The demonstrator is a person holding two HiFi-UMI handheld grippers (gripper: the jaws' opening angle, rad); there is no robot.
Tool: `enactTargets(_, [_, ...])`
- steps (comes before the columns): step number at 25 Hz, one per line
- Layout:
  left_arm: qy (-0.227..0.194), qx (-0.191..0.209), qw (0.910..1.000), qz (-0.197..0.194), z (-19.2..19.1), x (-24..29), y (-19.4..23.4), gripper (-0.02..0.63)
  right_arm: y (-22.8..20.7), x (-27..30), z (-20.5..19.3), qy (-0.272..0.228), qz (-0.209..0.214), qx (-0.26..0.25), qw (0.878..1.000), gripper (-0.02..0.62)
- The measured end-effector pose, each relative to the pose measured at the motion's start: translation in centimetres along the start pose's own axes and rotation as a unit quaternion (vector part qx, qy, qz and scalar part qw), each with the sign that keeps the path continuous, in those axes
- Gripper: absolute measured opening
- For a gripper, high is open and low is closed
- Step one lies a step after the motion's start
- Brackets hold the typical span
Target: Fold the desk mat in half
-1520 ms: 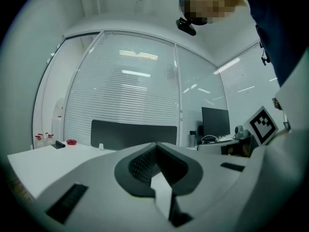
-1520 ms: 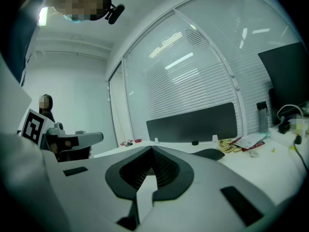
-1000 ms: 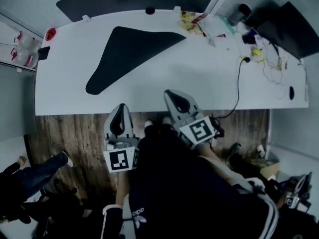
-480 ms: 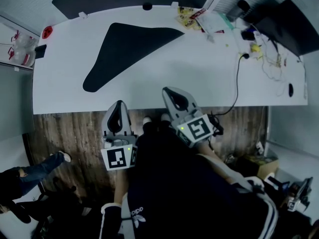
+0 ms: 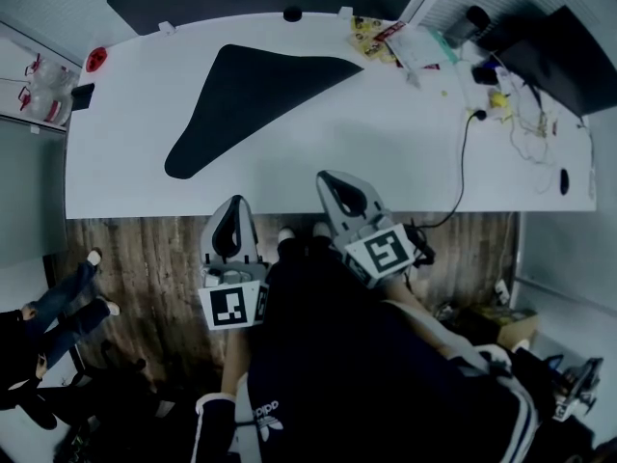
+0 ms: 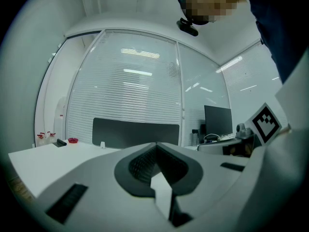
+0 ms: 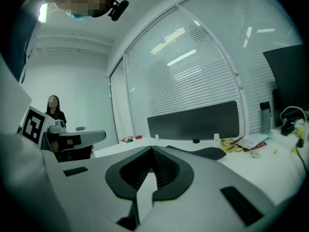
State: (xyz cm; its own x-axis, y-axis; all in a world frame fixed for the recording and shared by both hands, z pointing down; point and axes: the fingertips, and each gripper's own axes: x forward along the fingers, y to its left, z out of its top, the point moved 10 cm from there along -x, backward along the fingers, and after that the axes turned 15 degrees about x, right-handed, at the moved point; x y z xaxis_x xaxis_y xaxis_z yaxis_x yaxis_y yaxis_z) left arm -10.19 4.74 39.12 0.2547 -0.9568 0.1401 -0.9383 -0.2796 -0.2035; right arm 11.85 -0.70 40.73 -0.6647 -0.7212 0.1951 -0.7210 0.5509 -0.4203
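A: Since the left hand-held gripper (image 5: 234,205) and the right hand-held gripper (image 5: 335,178) both hang short of the white table (image 5: 386,162), what are they waiting for?

B: My guess is that this is a resting pose, drawn in close to the person's body. Each has its jaws pressed together on nothing and points almost level towards the near table edge.

A: And the mat?

B: The black, flat, wedge-shaped desk mat (image 5: 253,95) lies on the table well ahead of both, beyond a bare strip of tabletop. Nothing touches it.

A: Is it folded already?

B: Its tapering outline suggests one layer doubled over another, but I cannot tell for certain from here.
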Motion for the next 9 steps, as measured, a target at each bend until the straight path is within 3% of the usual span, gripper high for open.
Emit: enactTargets(9, [-0.002,0.001,1.0,-0.003,-0.24,0.22,0.34,0.003,0.19,0.57,0.09,0.0,0.0,-0.003,1.0,0.002])
